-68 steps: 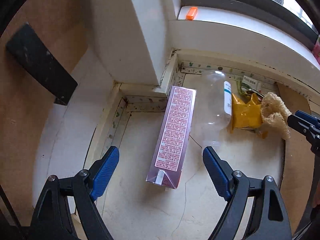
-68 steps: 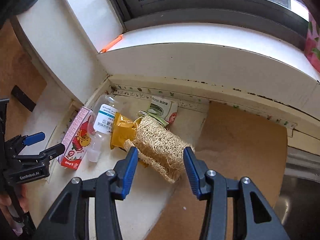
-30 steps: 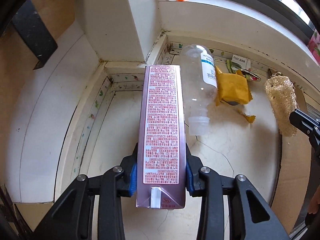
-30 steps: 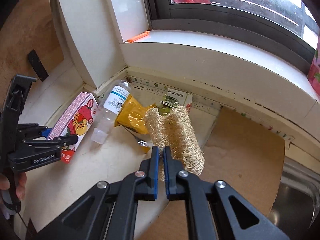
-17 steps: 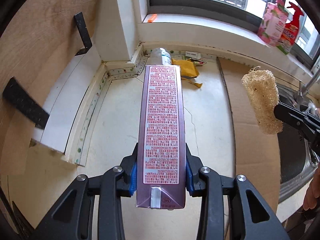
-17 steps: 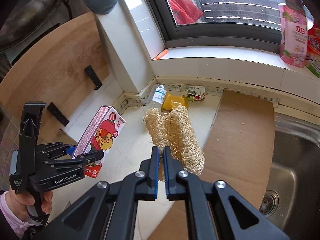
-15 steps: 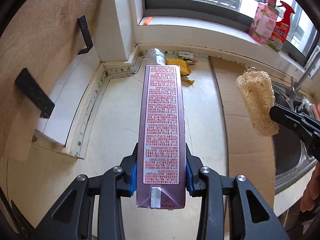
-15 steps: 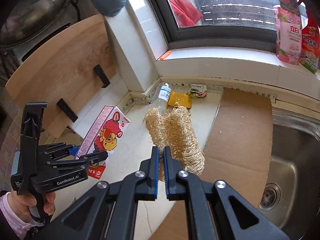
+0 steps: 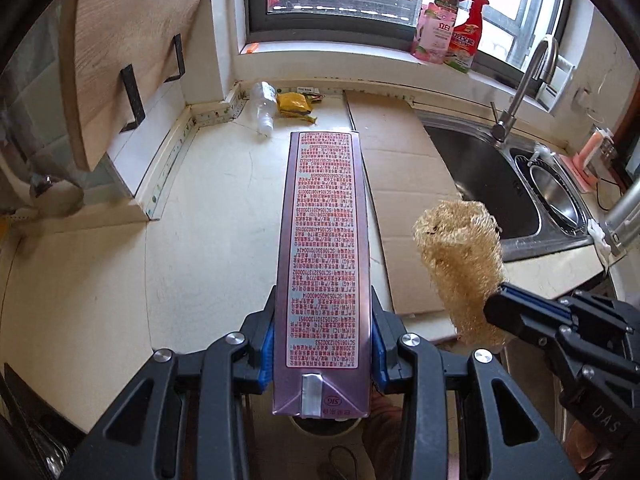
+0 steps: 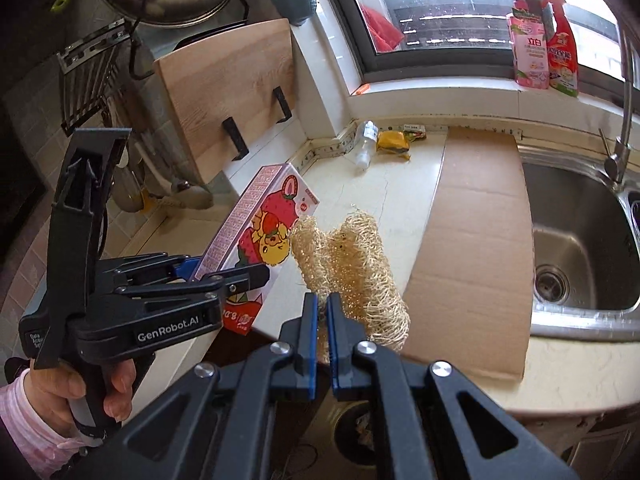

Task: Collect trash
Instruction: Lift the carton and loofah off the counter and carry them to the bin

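Cream surface (image 9: 208, 216) runs along the window wall, with a flat sheet of cardboard (image 9: 400, 160) lying on it beside the steel sink (image 10: 576, 248) and its faucet (image 9: 520, 92). Wooden board (image 10: 224, 92) stands on black brackets at the far left wall. Left hand-held gripper (image 9: 322, 344) is pinching a tall pink carton (image 9: 324, 240) across its lower end, blue pads pressed to both sides, carton sticking forward along the fingers and held in the air over the front edge of the surface; in the right wrist view the carton (image 10: 264, 240) shows a strawberry cartoon face. A person's hand (image 10: 76, 392) in a pink sleeve grips the handle of the left hand-held gripper. Right hand-held gripper (image 10: 322, 340) has its fingers pressed nearly together, pinching the lower edge of a tan loofah sponge (image 10: 352, 268), which hangs in the air just beside the carton, over the front edge. Under both tools, below the surface's edge, a round bin opening (image 10: 356, 428) is partly seen. Still lying on the surface at the far corner: clear plastic bottle (image 9: 264, 108) on its side, yellow wrapper (image 9: 294, 106) just beside it, a small green-white packet (image 10: 414, 130) behind the wrapper. Pink pouch (image 10: 528, 56) and red spray bottle (image 10: 562, 60) stand on the sill.
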`<move>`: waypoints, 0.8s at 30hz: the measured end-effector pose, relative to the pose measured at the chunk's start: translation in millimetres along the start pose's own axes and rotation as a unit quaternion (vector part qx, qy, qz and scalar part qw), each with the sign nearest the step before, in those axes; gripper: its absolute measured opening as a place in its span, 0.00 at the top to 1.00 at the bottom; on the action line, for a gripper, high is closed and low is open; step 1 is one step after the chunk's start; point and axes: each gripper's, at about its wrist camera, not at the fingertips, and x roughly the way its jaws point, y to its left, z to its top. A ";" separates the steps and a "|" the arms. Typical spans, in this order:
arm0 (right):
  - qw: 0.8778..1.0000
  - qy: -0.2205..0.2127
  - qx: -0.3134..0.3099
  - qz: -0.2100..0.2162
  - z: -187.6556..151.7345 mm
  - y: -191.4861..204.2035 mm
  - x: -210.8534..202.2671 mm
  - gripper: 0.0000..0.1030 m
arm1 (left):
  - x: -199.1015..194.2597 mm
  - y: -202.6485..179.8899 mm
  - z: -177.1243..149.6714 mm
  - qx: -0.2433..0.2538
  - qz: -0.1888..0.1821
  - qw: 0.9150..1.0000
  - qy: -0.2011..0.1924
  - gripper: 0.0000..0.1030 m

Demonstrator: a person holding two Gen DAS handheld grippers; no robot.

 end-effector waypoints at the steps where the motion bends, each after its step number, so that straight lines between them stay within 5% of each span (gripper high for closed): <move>1: 1.000 0.005 0.003 -0.002 -11.6 3.4 -2.9 0.96 | -4.1 -1.6 -13.9 -0.001 -0.003 1.000 0.002 0.66; 11: 0.997 0.068 0.041 -0.013 -109.7 14.2 -18.7 0.96 | -5.5 -17.8 -123.1 -0.015 -0.028 0.998 0.057 0.66; 24: 0.988 0.141 0.067 0.003 -175.3 -13.9 32.2 0.96 | 58.5 -30.0 -198.9 -0.048 -0.026 0.989 0.140 0.66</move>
